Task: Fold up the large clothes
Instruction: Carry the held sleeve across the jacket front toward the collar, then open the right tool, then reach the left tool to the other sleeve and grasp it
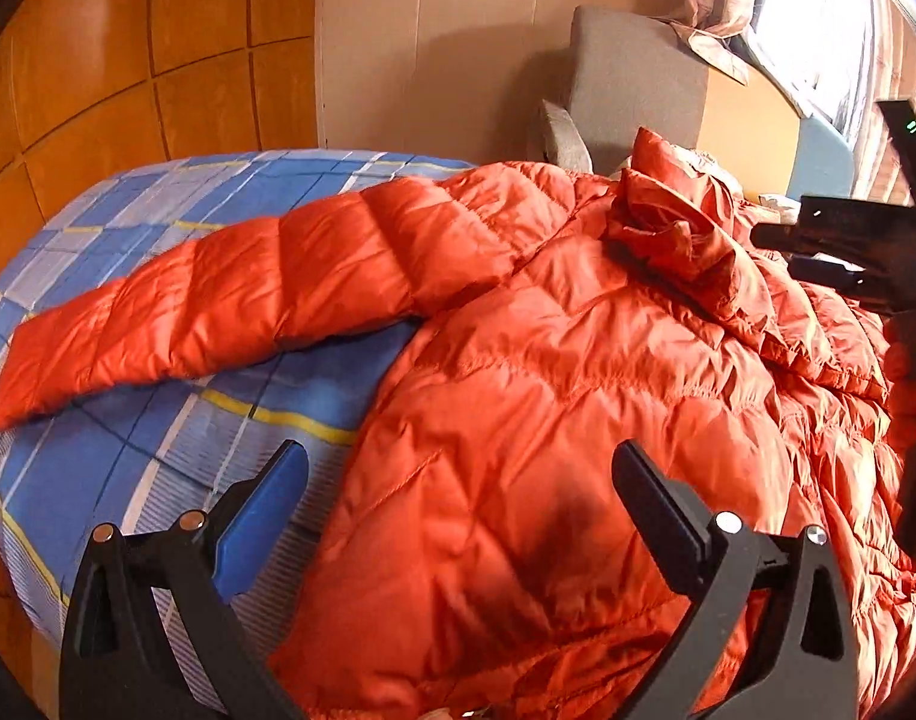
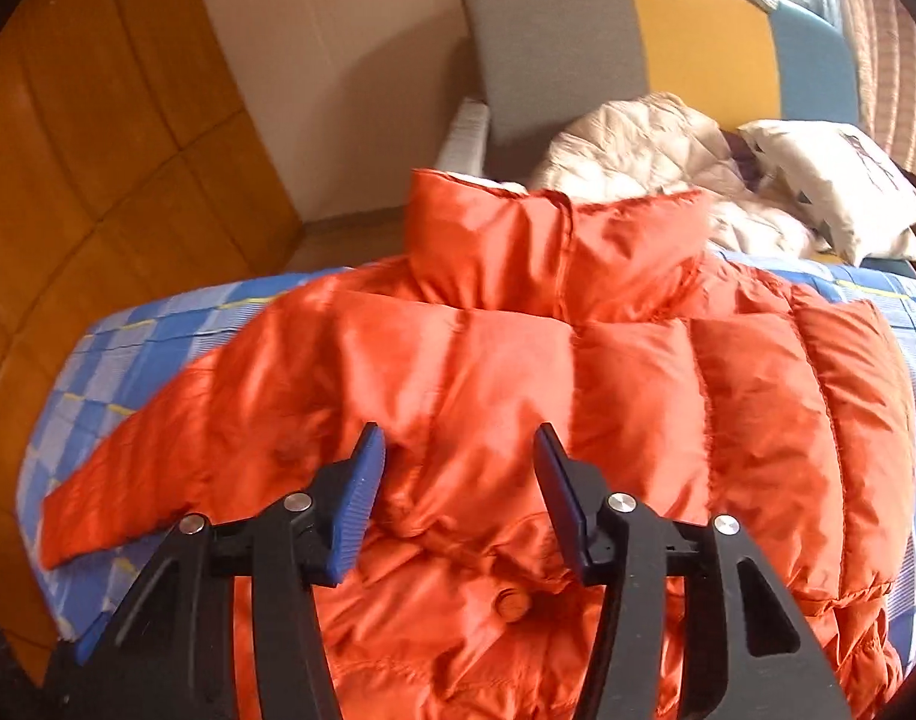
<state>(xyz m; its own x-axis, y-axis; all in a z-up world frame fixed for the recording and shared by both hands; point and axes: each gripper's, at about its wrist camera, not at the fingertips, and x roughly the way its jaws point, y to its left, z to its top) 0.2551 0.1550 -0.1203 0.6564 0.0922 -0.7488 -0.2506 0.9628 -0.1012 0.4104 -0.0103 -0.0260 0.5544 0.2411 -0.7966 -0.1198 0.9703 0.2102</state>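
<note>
An orange puffer jacket (image 1: 518, 360) lies spread on a bed with a blue plaid sheet (image 1: 98, 468). One sleeve (image 1: 218, 300) stretches out to the left. My left gripper (image 1: 458, 480) is open and empty, hovering over the jacket's lower body at its left edge. In the right wrist view the jacket (image 2: 518, 372) lies with its collar (image 2: 554, 246) standing up at the far side and a snap button (image 2: 512, 605) near me. My right gripper (image 2: 458, 468) is open and empty above the jacket's middle. The right gripper's body also shows in the left wrist view (image 1: 860, 252).
A grey, yellow and blue headboard (image 2: 638, 48) stands behind the bed. A cream quilted garment (image 2: 638, 144) and a patterned pillow (image 2: 836, 192) lie beyond the collar. Orange wooden panelling (image 1: 128, 60) is on the left, a curtained window (image 1: 818, 30) at upper right.
</note>
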